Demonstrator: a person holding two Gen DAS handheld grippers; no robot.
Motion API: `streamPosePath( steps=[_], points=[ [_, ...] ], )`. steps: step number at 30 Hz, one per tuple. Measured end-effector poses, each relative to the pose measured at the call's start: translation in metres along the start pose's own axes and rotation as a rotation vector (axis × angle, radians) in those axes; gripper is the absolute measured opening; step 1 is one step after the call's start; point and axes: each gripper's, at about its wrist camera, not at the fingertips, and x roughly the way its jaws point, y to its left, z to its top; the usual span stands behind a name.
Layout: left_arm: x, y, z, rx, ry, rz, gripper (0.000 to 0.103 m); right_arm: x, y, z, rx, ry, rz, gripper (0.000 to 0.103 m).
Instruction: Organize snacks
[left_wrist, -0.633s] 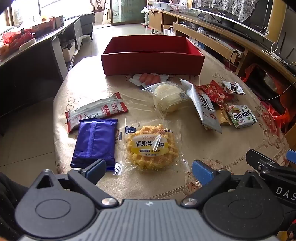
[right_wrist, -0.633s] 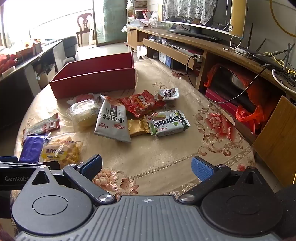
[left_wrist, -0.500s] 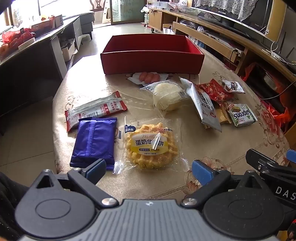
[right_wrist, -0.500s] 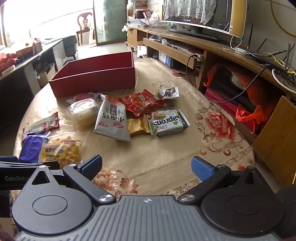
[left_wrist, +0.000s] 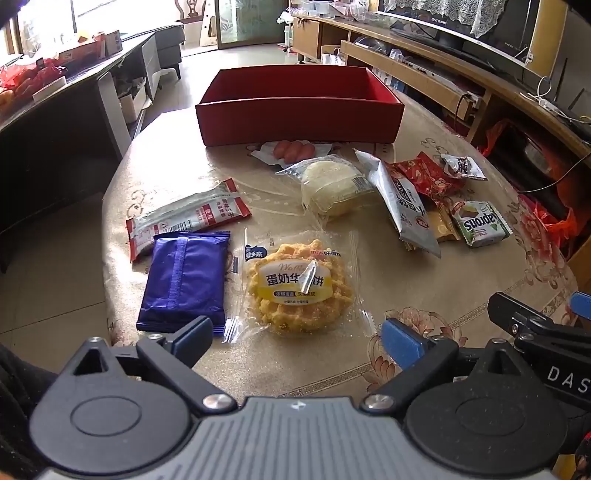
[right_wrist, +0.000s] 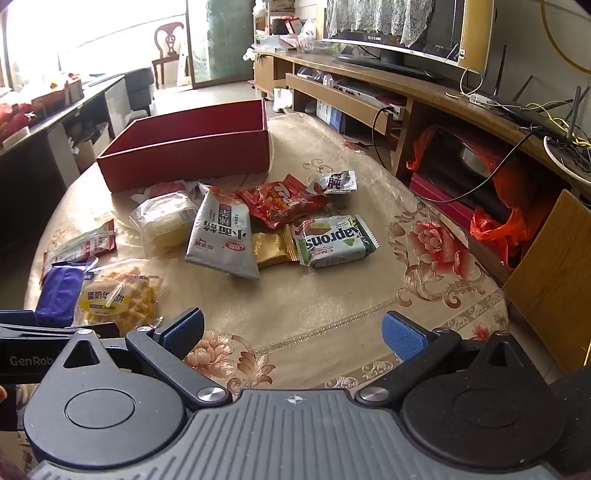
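Note:
A red box (left_wrist: 299, 118) stands empty at the table's far side; it also shows in the right wrist view (right_wrist: 184, 155). Snack packs lie scattered in front of it: a waffle pack (left_wrist: 299, 284), a blue pack (left_wrist: 184, 273), a red-and-white sachet (left_wrist: 184, 218), a round cake (left_wrist: 332, 184), a silver bag (left_wrist: 406, 206), a green Kaprons wafer (right_wrist: 332, 240), a red bag (right_wrist: 280, 203). My left gripper (left_wrist: 295, 338) is open and empty, just short of the waffle pack. My right gripper (right_wrist: 293, 334) is open and empty over bare tablecloth.
The round table (right_wrist: 332, 295) has a gold floral cloth. A TV bench (right_wrist: 406, 85) with cables runs along the right. A dark counter (left_wrist: 55, 110) stands at the left. A wooden board (right_wrist: 554, 266) leans by the table's right edge.
Both grippers have edged slightly forward toward the snacks. Both stay open and empty. No snack has moved.

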Motion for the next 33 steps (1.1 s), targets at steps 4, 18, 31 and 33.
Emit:
streamPosePath(
  steps=[4,18,31,33],
  points=[
    [0.0005,0.0006,0.0001,0.000,0.003,-0.001,0.094,0.0003,-0.0001,-0.0001,0.000,0.003,0.003,0.103],
    [0.0010,0.0003,0.0002,0.001,0.017,-0.004,0.091,0.0038,0.0004,-0.0024,0.001,0.014,0.007,0.103],
    [0.0015,-0.0002,0.0003,0.004,0.023,-0.009,0.087,0.0051,0.0007,-0.0023,0.001,0.024,0.009,0.103],
    [0.0015,0.0000,0.0001,0.004,0.022,-0.010,0.087,0.0052,0.0005,-0.0023,0.001,0.027,0.010,0.103]
  ],
)
